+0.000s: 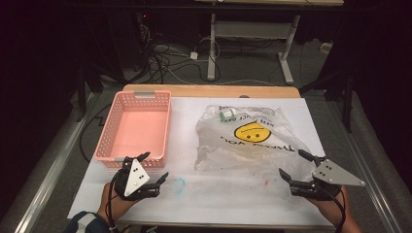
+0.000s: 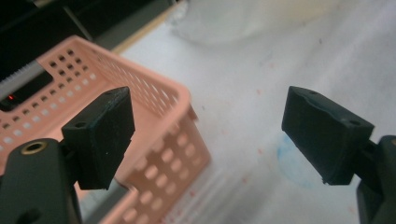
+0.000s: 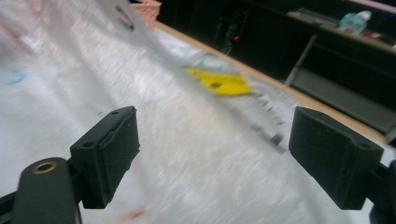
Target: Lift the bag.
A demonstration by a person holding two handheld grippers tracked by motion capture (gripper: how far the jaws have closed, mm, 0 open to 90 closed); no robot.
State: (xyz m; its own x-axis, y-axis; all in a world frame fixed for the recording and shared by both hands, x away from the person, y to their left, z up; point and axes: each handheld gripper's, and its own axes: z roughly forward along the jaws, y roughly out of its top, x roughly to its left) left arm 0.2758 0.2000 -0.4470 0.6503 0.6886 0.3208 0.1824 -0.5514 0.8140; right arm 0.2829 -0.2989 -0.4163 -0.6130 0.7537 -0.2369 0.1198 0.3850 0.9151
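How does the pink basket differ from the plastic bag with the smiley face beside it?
The pink basket is a stiff, opaque tub with rows of holes in its upright walls; the plastic bag is clear, crumpled and lies slumped flat. The basket looks empty, while a small white and green item shows inside the bag near its far end. The basket is plain; the bag carries a yellow face and print. Both rest on the white table cover.

The clear plastic bag (image 1: 252, 138) on the right half of the worktop (image 1: 233, 189) carries a yellow smiley face (image 1: 252, 131) with dark lettering curved around it, upside down from here and too small to read
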